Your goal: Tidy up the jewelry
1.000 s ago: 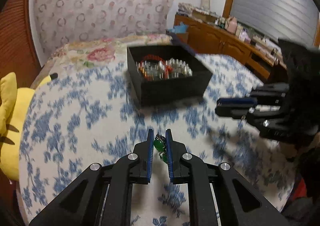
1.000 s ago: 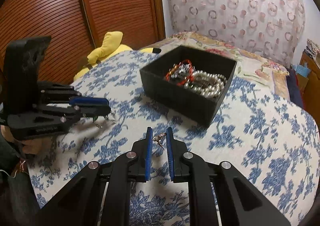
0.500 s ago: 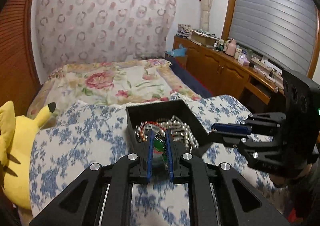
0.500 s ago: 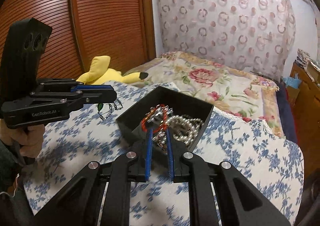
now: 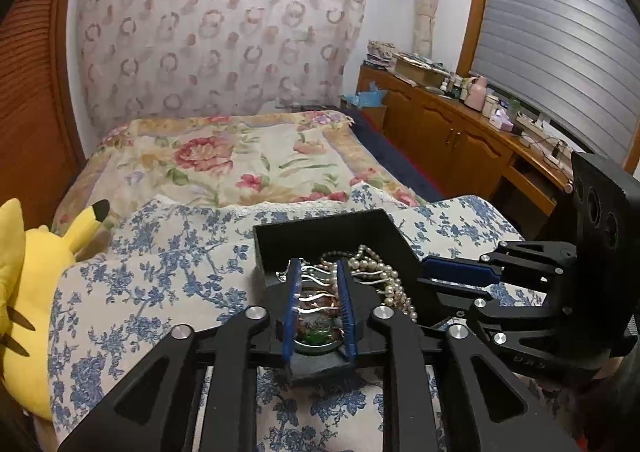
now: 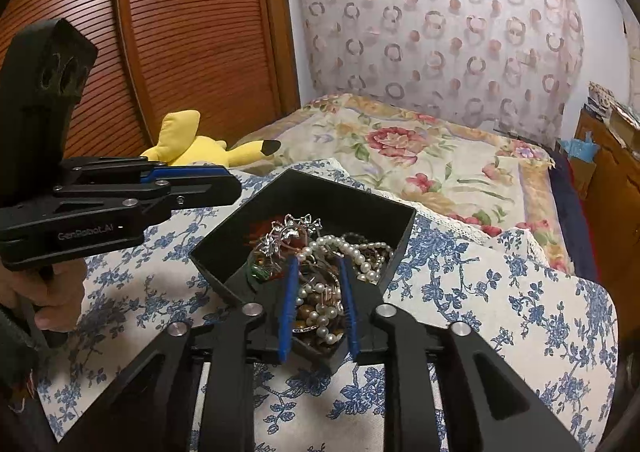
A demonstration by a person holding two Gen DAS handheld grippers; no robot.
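Observation:
A black open box (image 5: 352, 226) (image 6: 320, 192) sits on the blue-flowered cloth and holds a heap of jewelry: pearl strands (image 5: 384, 272) (image 6: 352, 248), silver pieces (image 6: 288, 232) and a green stone piece (image 5: 316, 336) (image 6: 260, 272). My left gripper (image 5: 318, 272) hangs over the box's near side, jaws a little apart with nothing between them. My right gripper (image 6: 318, 264) hangs over the box from the other side, jaws likewise apart and empty. Each gripper shows in the other's view: the right one (image 5: 460, 270) and the left one (image 6: 200, 182).
The blue-flowered cloth (image 5: 160, 272) (image 6: 500, 312) covers the bed's near end, with a floral quilt (image 5: 248, 156) behind. A yellow plush toy (image 5: 24, 272) (image 6: 200, 144) lies at the left edge. A wooden sideboard (image 5: 460, 132) runs along the right wall.
Both grippers moved forward over the box and opened. The green pendant left the left jaws and the small silver piece left the right jaws; both now lie in the box.

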